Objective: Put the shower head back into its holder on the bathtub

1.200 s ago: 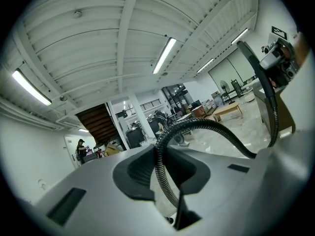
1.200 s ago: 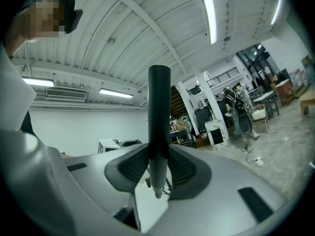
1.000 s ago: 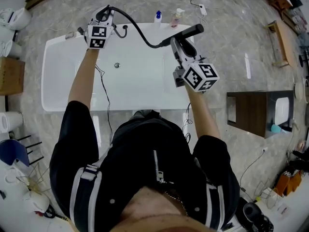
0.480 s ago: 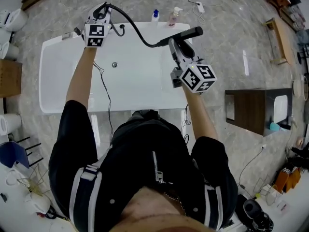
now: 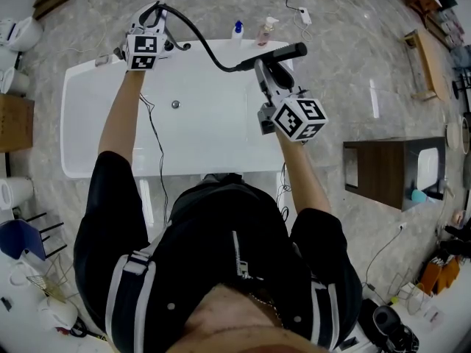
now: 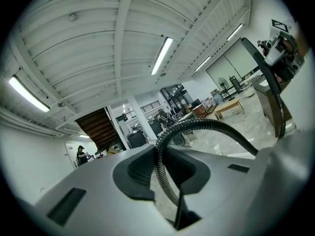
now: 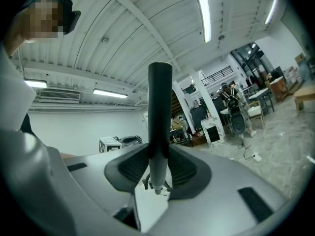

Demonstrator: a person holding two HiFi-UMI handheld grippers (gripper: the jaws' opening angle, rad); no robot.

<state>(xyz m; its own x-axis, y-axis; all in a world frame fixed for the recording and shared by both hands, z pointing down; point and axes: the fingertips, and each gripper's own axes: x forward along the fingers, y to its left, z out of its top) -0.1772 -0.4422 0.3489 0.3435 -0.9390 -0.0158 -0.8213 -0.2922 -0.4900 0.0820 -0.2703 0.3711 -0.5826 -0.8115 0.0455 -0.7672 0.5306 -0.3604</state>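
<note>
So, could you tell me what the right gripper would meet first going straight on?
Apart from the shower head it holds, probably nothing close: the right gripper points over the bathtub rim, likely above the bottles beyond, though height is unclear.

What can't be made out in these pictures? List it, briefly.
Shower head holder: head view, too small, partly behind the left claw.
Bottles' labels: head view, too small to read.
Hose's lower end: left gripper view, hidden behind that claw's own body.

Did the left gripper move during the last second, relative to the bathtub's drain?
Yes. The left gripper, shut on the hose, moved slightly farther from the drain, toward the bathtub's far rim.
</note>
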